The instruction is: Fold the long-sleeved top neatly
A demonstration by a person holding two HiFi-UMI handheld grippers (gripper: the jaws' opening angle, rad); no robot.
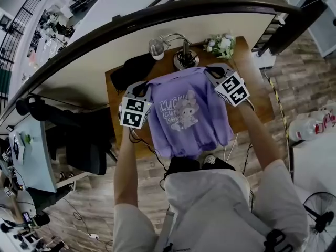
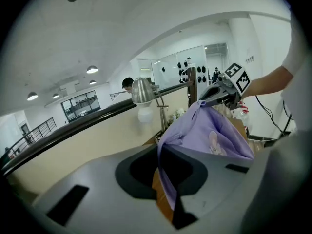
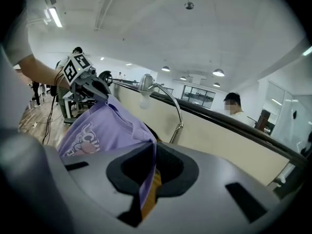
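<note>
A lilac long-sleeved top (image 1: 186,114) with a cartoon print hangs spread out over the wooden table (image 1: 254,96), its print facing me. My left gripper (image 1: 143,91) is shut on its left shoulder, and my right gripper (image 1: 214,75) is shut on its right shoulder. In the left gripper view the lilac cloth (image 2: 204,130) runs from between the jaws of the left gripper (image 2: 165,172) across to the right gripper (image 2: 220,92). In the right gripper view the cloth (image 3: 105,128) is pinched in the right gripper (image 3: 147,174) and stretches to the left gripper (image 3: 92,87). The hem hangs near the table's front edge.
A chrome desk lamp (image 1: 181,51), a small bunch of flowers (image 1: 221,44) and a black bundle (image 1: 131,70) stand at the back of the table. Behind them runs a curved dark rail (image 1: 157,14). A black office chair (image 1: 84,140) stands to the left.
</note>
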